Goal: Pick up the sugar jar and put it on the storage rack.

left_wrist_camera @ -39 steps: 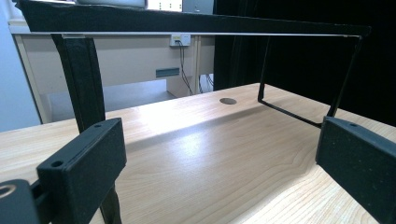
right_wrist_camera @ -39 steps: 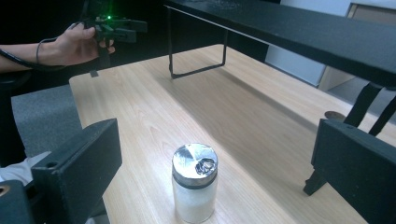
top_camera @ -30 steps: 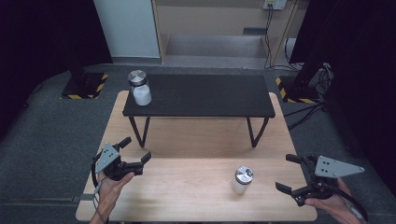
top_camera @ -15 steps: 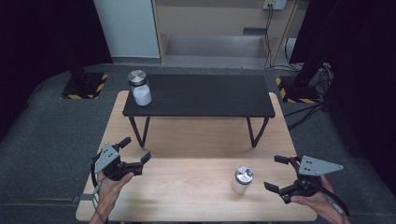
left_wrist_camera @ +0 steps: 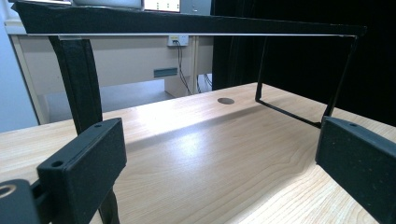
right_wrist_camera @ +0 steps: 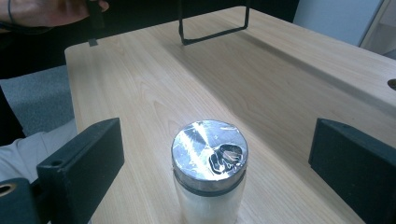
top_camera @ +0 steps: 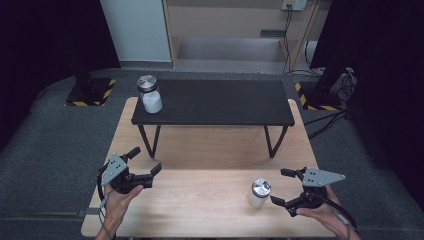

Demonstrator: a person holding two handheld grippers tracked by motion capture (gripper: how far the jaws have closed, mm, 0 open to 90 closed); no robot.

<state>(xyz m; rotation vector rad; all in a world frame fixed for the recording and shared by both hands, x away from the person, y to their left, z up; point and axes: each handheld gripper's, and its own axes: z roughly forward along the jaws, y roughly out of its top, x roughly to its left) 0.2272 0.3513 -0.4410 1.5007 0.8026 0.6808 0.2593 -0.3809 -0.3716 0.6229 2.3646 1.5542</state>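
Right gripper point(top_camera: 283, 187), lower right of the high view: jaws spread wide, nothing held, tips pointing toward frame left at a white jar w/ a shiny metal lid point(top_camera: 259, 192). Jar stands upright on the light wood table point(top_camera: 200, 210), just beside the tips, not touching. In the right gripper view the jar point(right_wrist_camera: 209, 175) sits bottom center, between the two black pads point(right_wrist_camera: 88, 161) but clear of both, a gap on each side; lid faces up and catches the light. Left gripper point(top_camera: 147, 162), lower left of the high view, also wide open and empty, hand point(top_camera: 120, 197) wrapped round its body, well apart from the jar. Left gripper view: pads point(left_wrist_camera: 86, 163) frame bare tabletop, w/ the black shelf point(left_wrist_camera: 187, 21) running across the top of frame and its thin legs standing on the wood. Farther back, upper left of center in the high view, a second lidded white jar point(top_camera: 149, 94) stands at the left end of that black shelf point(top_camera: 220, 102).
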